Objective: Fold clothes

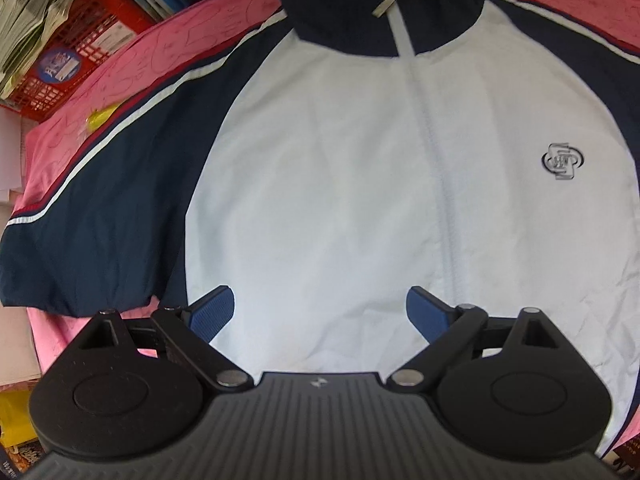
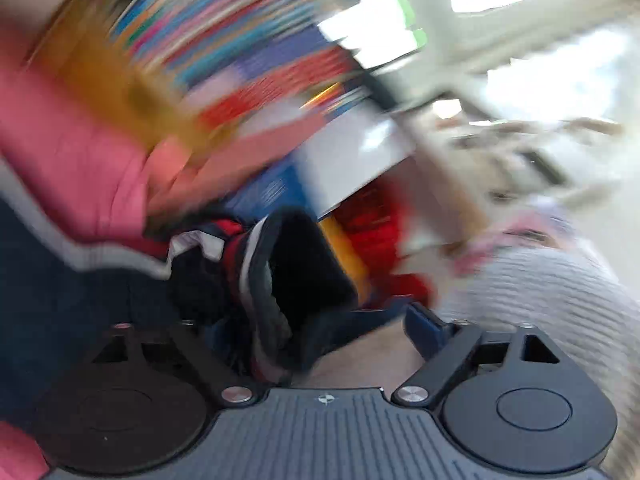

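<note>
Right hand-held gripper (image 2: 320, 320) view badly blurred

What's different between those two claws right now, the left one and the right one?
The left claw hangs open over the jacket's white front, with nothing between its blue pads. The right claw is at the striped sleeve cuff; whether it grips is unclear. The left claw's view is fairly sharp, the right claw's heavily blurred. Both share the same black build.

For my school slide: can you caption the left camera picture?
Open left gripper hovers over a white-and-navy jacket spread flat on a pink cloth.
</note>
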Available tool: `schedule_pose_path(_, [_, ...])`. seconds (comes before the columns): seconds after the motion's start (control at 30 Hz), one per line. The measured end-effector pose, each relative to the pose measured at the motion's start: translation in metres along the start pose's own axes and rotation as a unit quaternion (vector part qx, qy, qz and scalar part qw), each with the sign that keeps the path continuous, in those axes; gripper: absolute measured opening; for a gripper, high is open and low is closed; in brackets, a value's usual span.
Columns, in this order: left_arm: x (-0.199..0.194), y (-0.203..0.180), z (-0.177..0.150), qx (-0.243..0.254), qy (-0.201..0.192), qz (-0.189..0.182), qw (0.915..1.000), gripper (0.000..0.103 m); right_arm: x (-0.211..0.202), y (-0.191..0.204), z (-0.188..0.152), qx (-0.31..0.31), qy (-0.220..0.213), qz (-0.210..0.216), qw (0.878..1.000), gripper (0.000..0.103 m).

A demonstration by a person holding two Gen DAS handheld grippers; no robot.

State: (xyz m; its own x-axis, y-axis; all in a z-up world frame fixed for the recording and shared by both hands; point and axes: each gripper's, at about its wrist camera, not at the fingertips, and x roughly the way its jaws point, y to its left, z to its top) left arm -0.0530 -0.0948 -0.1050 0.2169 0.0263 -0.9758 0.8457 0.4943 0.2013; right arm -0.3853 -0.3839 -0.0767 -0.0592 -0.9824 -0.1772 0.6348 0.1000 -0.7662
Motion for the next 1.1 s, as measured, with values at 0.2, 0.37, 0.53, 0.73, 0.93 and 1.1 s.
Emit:
schedule_pose_path(0.2, [0.008, 0.012, -0.006, -0.033, 0.015, 0.008, 0.9993, 0.094, -0.085, 0.031, 0.024, 0.193, -0.052, 0.373, 0.906, 0.099])
schedule_pose_path(0.37, [0.007, 0.044, -0.017, -0.068, 0.01, 0.025, 0.9973, 0.095, -0.055, 0.089, 0.013, 0.158, 0.048, 0.449, 0.878, 0.097])
schedule_pose_path(0.53, [0.016, 0.101, -0.031, -0.119, 0.003, 0.058, 0.9912, 0.095, 0.011, 0.075, -0.026, 0.085, 0.141, 0.301, 0.939, 0.097])
schedule_pose_path(0.73, [0.028, 0.182, -0.048, -0.184, -0.006, 0.086, 0.9792, 0.095, -0.022, 0.037, -0.015, 0.099, 0.135, 0.298, 0.94, 0.098])
schedule_pose_path(0.93, [0.026, 0.276, -0.077, -0.247, -0.031, 0.096, 0.9637, 0.095, -0.145, 0.063, 0.045, 0.129, 0.071, 0.452, 0.88, 0.103])
schedule_pose_path(1.1, [0.026, 0.357, -0.133, -0.31, -0.03, 0.071, 0.9475, 0.095, -0.265, 0.149, 0.134, 0.082, -0.025, 0.583, 0.808, 0.103])
